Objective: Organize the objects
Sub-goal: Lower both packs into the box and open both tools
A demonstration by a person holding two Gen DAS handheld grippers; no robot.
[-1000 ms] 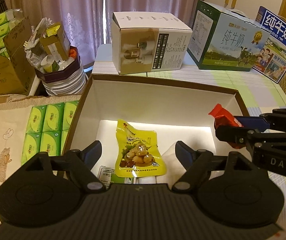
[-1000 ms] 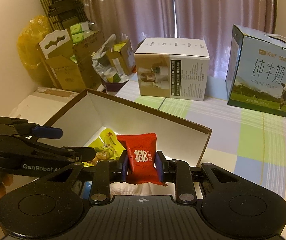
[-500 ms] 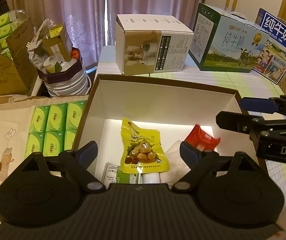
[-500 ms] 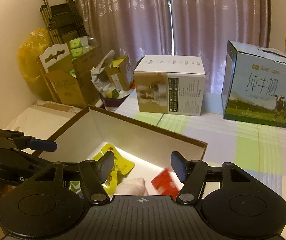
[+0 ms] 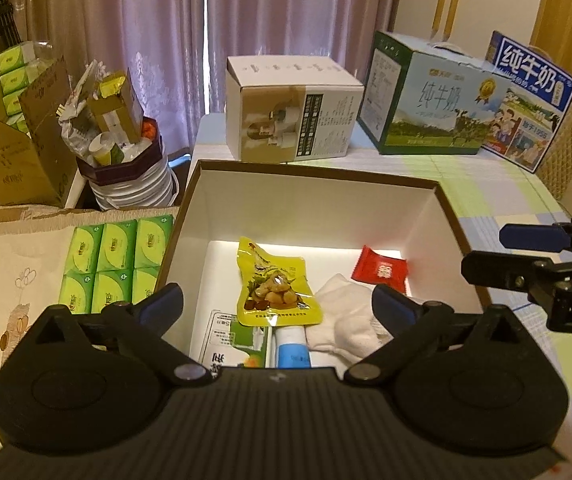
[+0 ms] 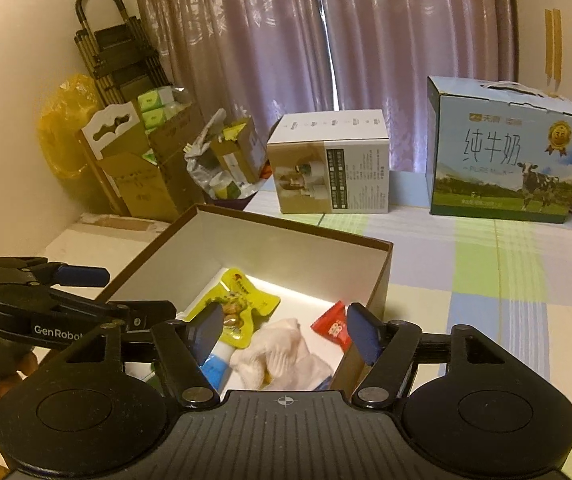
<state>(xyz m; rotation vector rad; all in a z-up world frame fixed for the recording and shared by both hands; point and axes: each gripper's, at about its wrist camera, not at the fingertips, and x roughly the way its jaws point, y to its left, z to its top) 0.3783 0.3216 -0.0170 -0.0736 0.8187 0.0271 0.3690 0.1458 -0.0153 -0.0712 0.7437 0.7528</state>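
The red candy lies on the floor of the box, by its right wall, beside a white sock and a yellow snack packet; both the right gripper and left gripper above the box have just been opening, nothing between their jaws

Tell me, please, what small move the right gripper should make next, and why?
Probably lift the right gripper up and away from the open box. Its jaws have just been opening and nothing is between them; the red candy packet already lies on the box floor beside the white sock.
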